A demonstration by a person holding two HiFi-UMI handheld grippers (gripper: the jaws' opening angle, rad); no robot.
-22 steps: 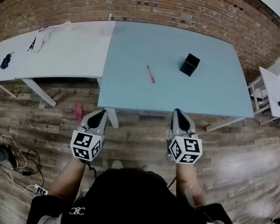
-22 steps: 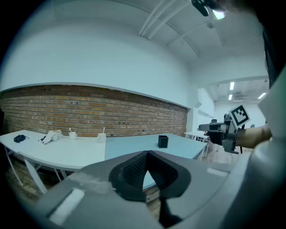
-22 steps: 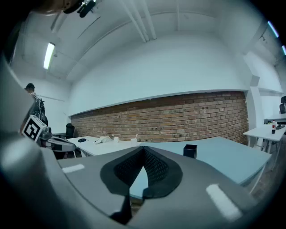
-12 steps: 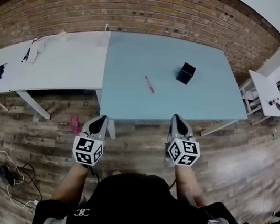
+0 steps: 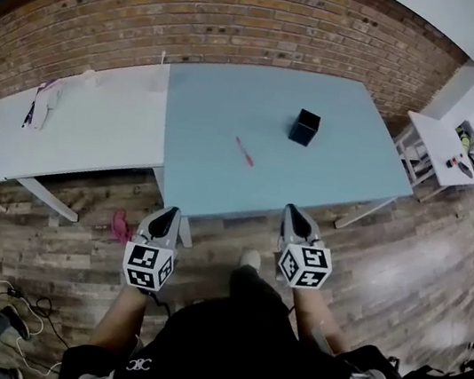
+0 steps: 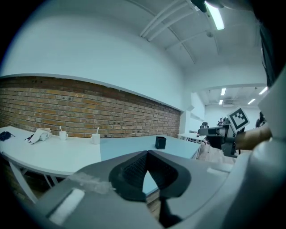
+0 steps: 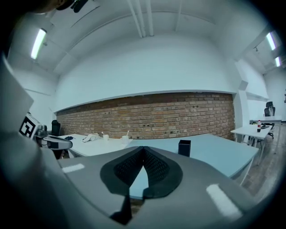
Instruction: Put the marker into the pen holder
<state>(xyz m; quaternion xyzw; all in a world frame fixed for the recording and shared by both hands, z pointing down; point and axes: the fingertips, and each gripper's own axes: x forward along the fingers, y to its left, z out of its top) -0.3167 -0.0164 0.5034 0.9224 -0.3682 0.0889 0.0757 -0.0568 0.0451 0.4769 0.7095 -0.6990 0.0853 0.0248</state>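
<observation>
Red marker (image 5: 244, 150) is lying untouched on the surface (image 5: 226, 92), apart from pen holder (image 5: 303, 126); left gripper (image 5: 166, 212) and right gripper (image 5: 295, 213) (fingers together, empty) are hovering short of it.

The red marker (image 5: 244, 151) lies flat near the centre of the blue table (image 5: 216, 100). The black pen holder (image 5: 303, 127) stands apart from it at 2 o'clock. The left gripper (image 5: 167, 212) and right gripper (image 5: 293, 211) hover off the table's 6 o'clock edge, jaws together.
</observation>
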